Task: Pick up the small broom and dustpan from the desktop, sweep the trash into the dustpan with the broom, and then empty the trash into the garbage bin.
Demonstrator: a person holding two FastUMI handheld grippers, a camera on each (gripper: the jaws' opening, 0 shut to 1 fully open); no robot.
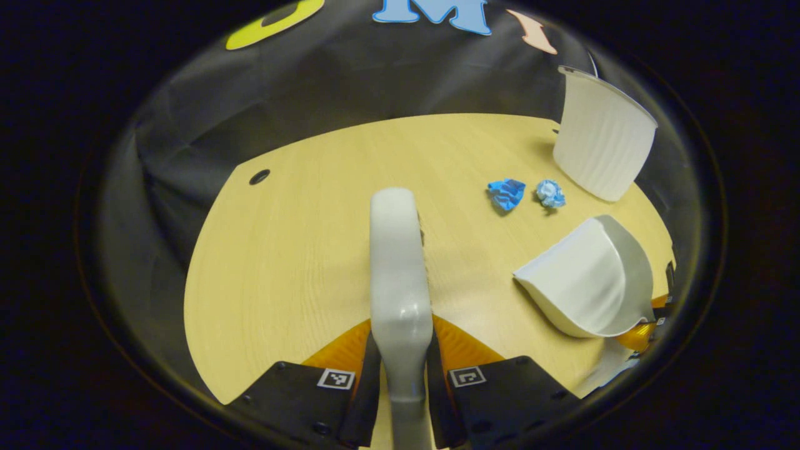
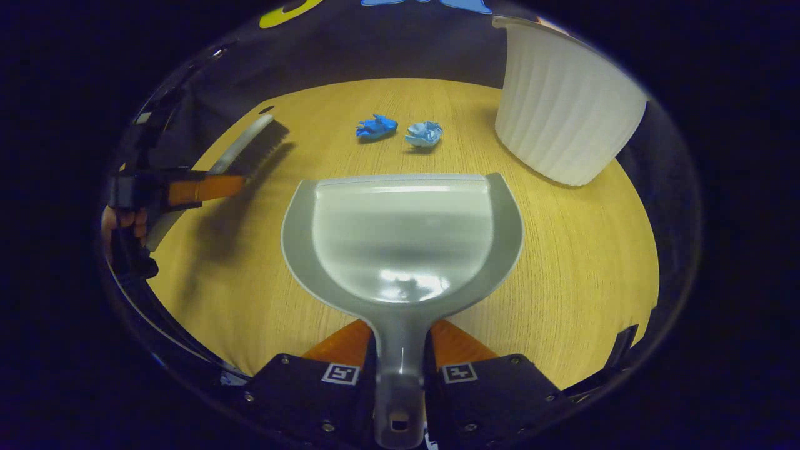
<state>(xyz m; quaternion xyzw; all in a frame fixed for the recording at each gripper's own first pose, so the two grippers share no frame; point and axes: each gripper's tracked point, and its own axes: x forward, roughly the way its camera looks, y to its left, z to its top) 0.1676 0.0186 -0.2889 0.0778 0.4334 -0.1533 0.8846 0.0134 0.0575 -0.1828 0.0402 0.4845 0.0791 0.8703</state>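
Pale wood-grain tabletop carrying all task items. Left gripper jaws clamped on grey broom handle, handle running fwd up centre of left gripper view, above tabletop. In right gripper view, same broom seen far left w/ dark bristles pointing away, held by the other gripper, part of a hand behind it. Right gripper jaws clamped on grey dustpan handle; pan mouth facing away twd trash, front lip near tabletop, contact w/ it not clear. In left gripper view, dustpan at right, tilted, underside showing. Two trash bits on tabletop beyond pan lip, just beside each other, not touching: crumpled dark blue paper left, lighter blue-white wad right. Same pair in left gripper view: blue paper, pale wad, between broom and bin. White ribbed garbage bin far right, upright, near trash, apart from it; also far right in left gripper view. Small dark hole in tabletop, far left.
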